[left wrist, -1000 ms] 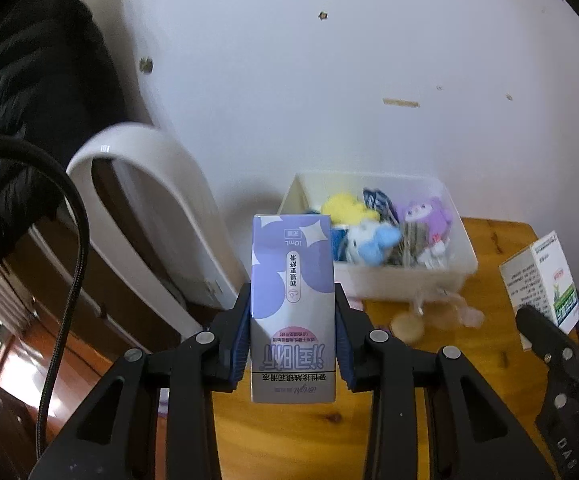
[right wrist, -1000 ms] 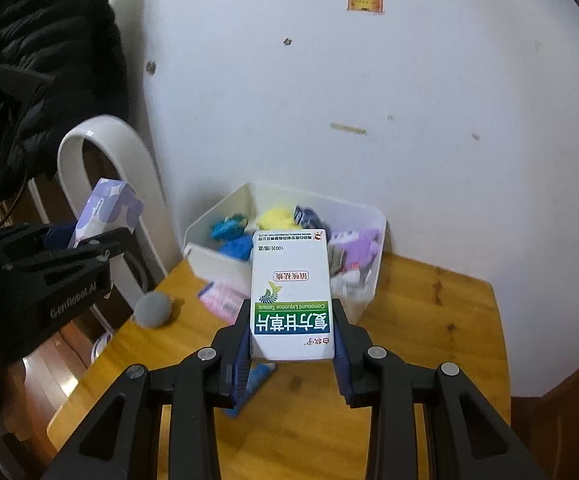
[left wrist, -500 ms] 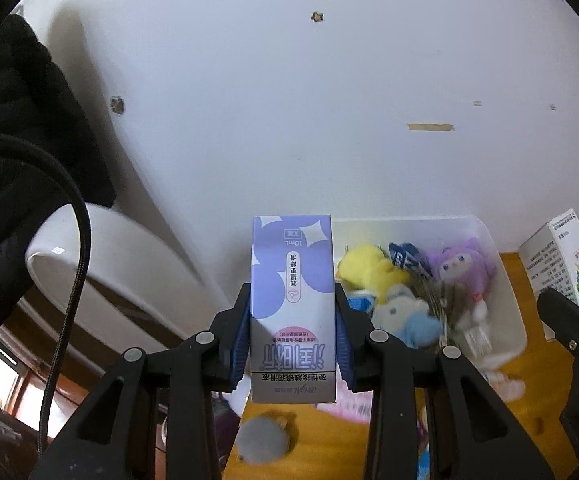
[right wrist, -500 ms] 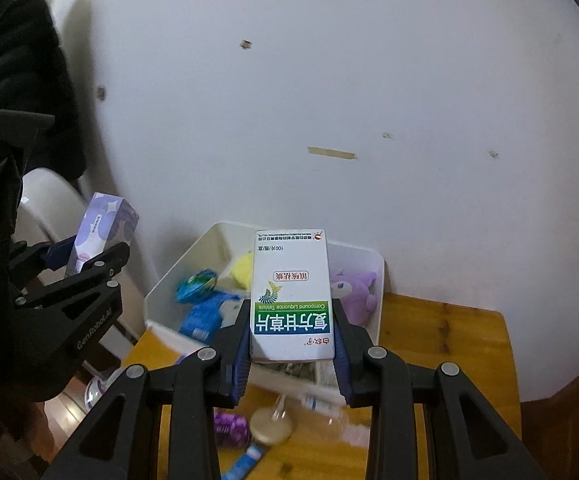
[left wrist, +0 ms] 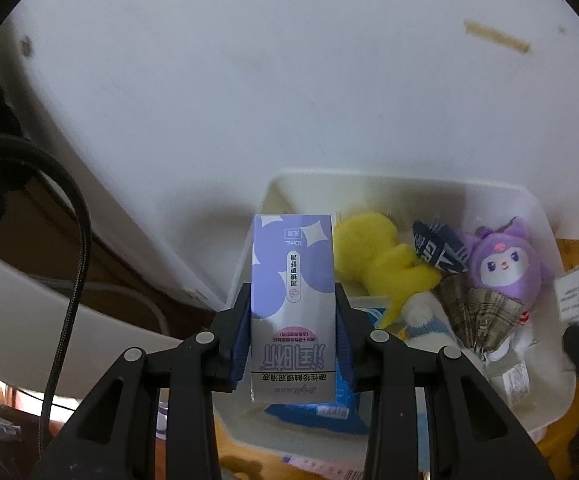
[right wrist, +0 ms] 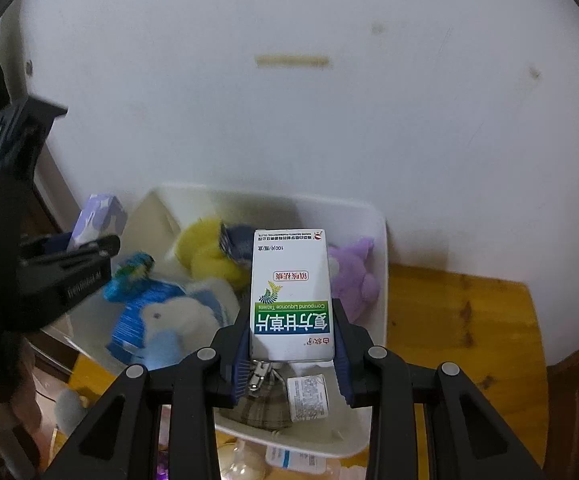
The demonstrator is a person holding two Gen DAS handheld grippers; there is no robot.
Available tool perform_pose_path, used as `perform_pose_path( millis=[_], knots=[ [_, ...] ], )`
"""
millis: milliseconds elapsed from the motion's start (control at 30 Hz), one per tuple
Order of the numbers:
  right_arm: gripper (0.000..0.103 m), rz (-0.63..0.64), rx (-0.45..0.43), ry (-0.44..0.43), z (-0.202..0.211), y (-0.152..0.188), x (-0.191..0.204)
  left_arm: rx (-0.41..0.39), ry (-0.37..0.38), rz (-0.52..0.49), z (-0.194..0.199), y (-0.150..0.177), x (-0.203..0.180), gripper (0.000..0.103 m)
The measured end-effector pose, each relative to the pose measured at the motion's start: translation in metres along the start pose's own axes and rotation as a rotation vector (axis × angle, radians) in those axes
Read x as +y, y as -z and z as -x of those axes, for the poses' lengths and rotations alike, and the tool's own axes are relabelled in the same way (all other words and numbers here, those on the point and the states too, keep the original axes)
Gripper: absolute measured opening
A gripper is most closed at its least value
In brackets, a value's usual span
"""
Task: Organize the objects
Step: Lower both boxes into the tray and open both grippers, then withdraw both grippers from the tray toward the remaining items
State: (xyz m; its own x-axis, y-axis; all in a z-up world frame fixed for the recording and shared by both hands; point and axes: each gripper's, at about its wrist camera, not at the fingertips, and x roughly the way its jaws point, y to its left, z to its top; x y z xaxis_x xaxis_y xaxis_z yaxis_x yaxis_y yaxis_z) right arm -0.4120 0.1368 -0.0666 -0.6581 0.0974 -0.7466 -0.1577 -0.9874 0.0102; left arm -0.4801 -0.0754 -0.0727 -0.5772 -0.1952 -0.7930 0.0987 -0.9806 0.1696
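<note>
Between the left gripper point(left wrist: 293, 320) fingers: purple box point(left wrist: 292, 304) clamped tight, print upside down, poised over the near-left corner of the white bin point(left wrist: 369, 184). Just right of that grip, down in the bin: yellow plush point(left wrist: 373, 256), then a dark blue printed pouch point(left wrist: 437, 246), then a purple plush point(left wrist: 501, 264) against the far-right wall. Over to the right gripper point(right wrist: 292, 332): squeezed shut on a white and green tablet box point(right wrist: 291, 296), also inverted, hanging above the bin's middle. Left of it, blue packet point(right wrist: 141, 312) and pale blue plush point(right wrist: 173, 328) inside the bin. Directly below the fingers, plaid pouch point(right wrist: 257, 408). Off to the right, bare wooden table point(right wrist: 457, 320).
</note>
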Motion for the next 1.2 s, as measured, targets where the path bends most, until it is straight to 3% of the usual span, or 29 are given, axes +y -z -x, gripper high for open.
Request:
perform_pose_path(
  millis=[67,133,200,267,733,1200],
  knots=[
    [0.036,0.013,0.032,-0.006,-0.013,0.005,0.001,0.029,0.033,0.002,-0.011,-0.002,-0.002,0.045],
    [0.037,0.028,0.057,-0.015,-0.022,0.010,0.003,0.046,0.063,0.012,-0.018,-0.004,-0.003,0.058],
    [0.049,0.038,0.061,-0.018,-0.027,0.016,0.003,0.044,0.085,0.020,-0.020,-0.005,-0.004,0.080],
    [0.061,0.044,0.045,-0.021,-0.026,0.022,0.003,0.029,0.095,0.016,-0.018,-0.005,-0.011,0.085],
    [0.061,0.058,0.007,-0.041,0.001,0.029,-0.003,-0.008,0.059,-0.014,0.008,-0.001,-0.009,0.086],
    [0.061,0.084,-0.095,-0.029,0.103,0.036,0.010,-0.121,0.085,-0.061,0.114,0.020,0.015,0.086]
  ],
)
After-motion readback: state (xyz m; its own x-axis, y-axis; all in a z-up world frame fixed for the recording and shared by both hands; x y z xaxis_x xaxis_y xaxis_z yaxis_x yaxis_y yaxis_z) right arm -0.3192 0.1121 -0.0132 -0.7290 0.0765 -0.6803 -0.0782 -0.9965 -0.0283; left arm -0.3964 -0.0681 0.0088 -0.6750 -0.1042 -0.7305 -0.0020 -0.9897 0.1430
